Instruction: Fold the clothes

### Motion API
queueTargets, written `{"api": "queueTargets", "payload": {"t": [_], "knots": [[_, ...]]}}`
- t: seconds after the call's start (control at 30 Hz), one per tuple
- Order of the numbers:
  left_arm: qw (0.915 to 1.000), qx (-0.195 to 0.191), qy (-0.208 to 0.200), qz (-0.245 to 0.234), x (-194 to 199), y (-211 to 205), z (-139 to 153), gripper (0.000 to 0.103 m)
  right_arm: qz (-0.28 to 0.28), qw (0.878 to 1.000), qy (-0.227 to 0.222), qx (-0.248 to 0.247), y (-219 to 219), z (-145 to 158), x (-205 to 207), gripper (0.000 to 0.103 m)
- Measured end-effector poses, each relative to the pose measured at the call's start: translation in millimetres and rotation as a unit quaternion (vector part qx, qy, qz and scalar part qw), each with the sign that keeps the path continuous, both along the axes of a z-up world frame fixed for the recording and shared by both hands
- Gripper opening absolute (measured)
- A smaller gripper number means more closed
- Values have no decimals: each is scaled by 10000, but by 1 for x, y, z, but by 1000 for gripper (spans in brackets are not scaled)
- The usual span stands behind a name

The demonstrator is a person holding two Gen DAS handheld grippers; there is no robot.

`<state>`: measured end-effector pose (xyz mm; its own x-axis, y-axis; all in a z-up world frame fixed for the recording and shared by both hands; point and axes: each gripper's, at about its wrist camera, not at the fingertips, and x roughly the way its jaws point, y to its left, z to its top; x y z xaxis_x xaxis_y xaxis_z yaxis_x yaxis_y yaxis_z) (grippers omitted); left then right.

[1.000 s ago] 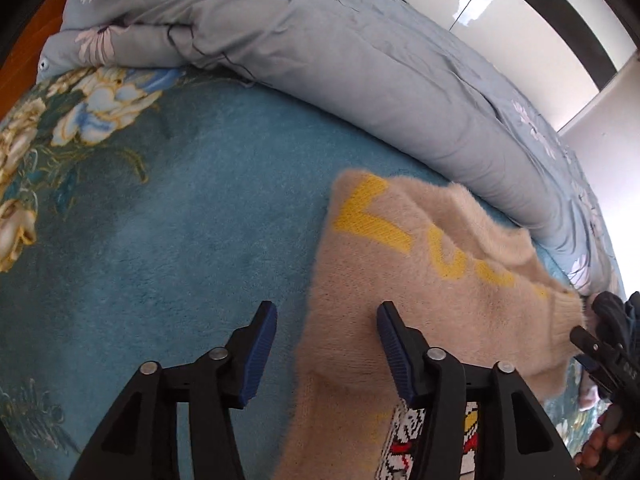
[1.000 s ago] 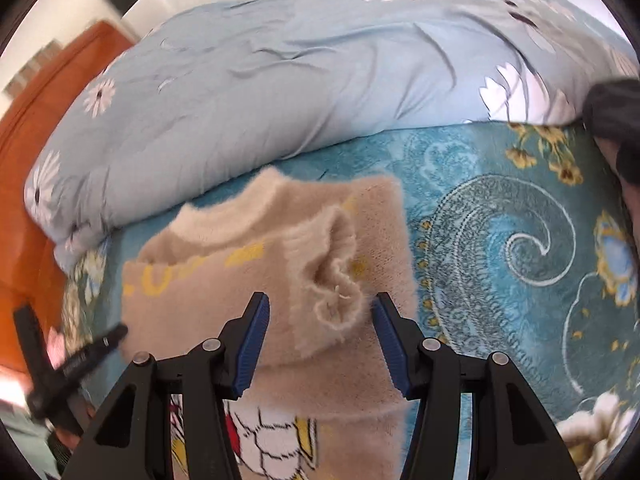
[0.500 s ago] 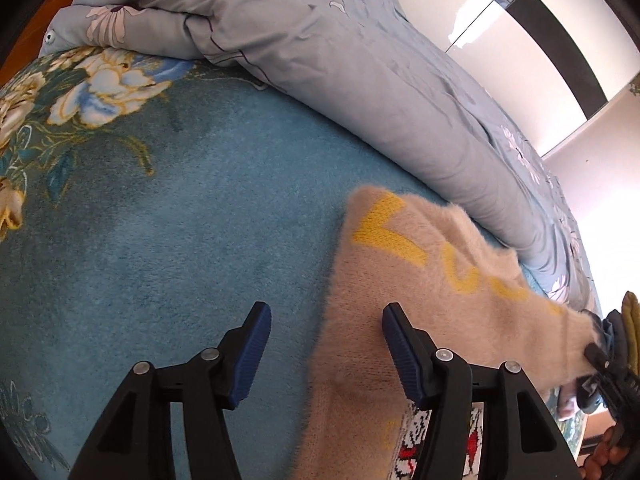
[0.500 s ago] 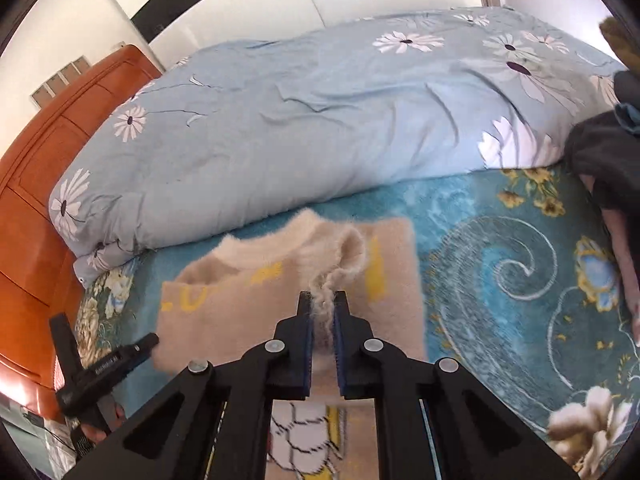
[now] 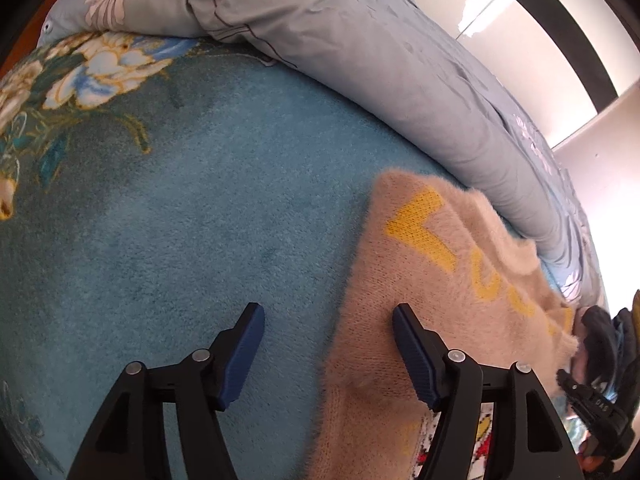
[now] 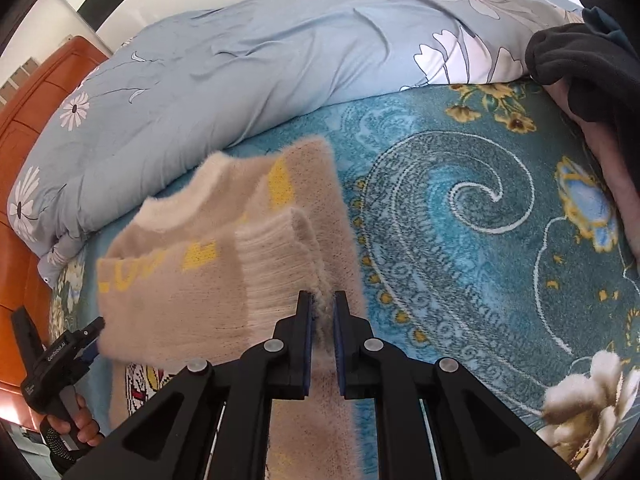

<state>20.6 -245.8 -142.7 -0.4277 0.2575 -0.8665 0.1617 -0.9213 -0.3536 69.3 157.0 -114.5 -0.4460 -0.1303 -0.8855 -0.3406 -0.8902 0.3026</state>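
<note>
Sweater cuff [image 6: 320, 298] pinched between right jaws (left jaws spread).

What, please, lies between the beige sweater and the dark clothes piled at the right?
Only bare teal patterned blanket, no object, separates the beige sweater from the dark clothes; the right wrist view shows it.

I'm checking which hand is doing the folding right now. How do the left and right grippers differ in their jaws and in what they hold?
The left gripper has its jaws wide apart, just opening further, and holds nothing; one jaw is over the beige sweater, the other over the teal blanket. The right gripper is shut on the sweater's ribbed cuff. Both have black bodies and blue pads.
</note>
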Motion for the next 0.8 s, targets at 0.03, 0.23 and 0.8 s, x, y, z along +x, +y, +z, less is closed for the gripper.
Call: {"api": "queueTargets", "payload": {"t": [0.03, 0.23, 0.8], "knots": [[9999, -119, 24, -35, 1, 3, 1, 73, -15, 10000, -16, 12, 0, -1, 0, 10], [9998, -48, 159, -125, 11, 4, 9, 74, 51, 10000, -30, -12, -2, 11, 8, 24], [9877, 1283, -892, 101, 119, -21, -7, 74, 192, 9844, -216, -1734, -8, -34, 138, 49]]}}
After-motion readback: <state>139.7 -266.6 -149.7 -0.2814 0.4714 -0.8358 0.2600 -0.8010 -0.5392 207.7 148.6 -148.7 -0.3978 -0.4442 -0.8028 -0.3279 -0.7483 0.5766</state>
